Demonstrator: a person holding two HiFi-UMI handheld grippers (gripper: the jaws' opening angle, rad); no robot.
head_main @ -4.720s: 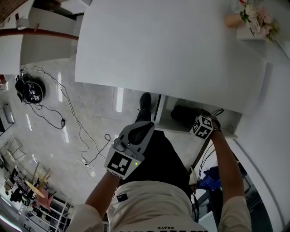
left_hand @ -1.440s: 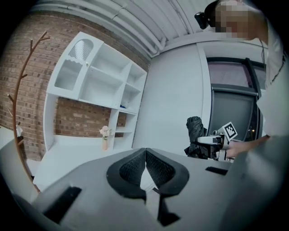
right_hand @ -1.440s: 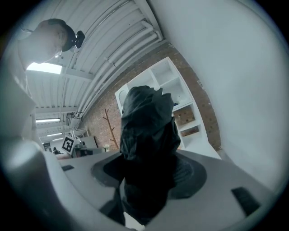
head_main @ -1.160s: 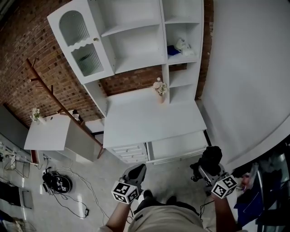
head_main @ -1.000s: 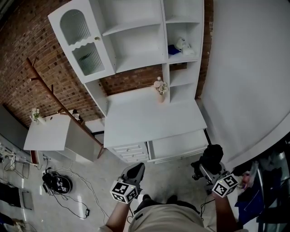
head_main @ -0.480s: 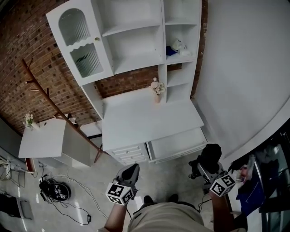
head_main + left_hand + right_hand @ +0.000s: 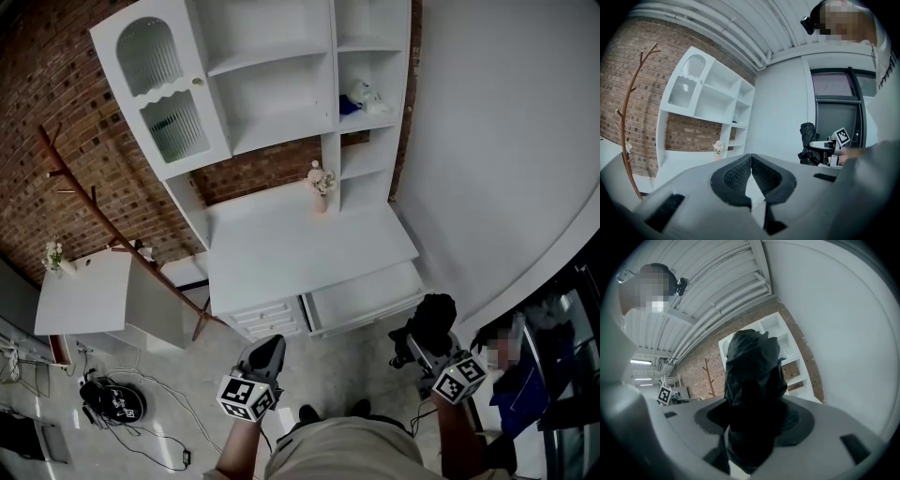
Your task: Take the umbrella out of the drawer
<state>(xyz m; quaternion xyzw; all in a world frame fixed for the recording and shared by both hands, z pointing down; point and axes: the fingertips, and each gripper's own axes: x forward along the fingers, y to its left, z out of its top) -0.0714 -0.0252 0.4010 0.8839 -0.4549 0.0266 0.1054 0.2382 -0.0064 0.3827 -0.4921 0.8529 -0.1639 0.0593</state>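
Now R gripper (image 7: 419, 349) jaws pinching black umbrella (image 7: 434, 317); L gripper (image 7: 270, 347) jaws pressed together, empty.

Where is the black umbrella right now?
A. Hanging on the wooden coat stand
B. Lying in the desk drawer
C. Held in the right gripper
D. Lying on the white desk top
C: the right gripper view shows the right gripper with its jaws closed around the bundled black umbrella, and the head view shows it held up in front of the person, away from the desk.
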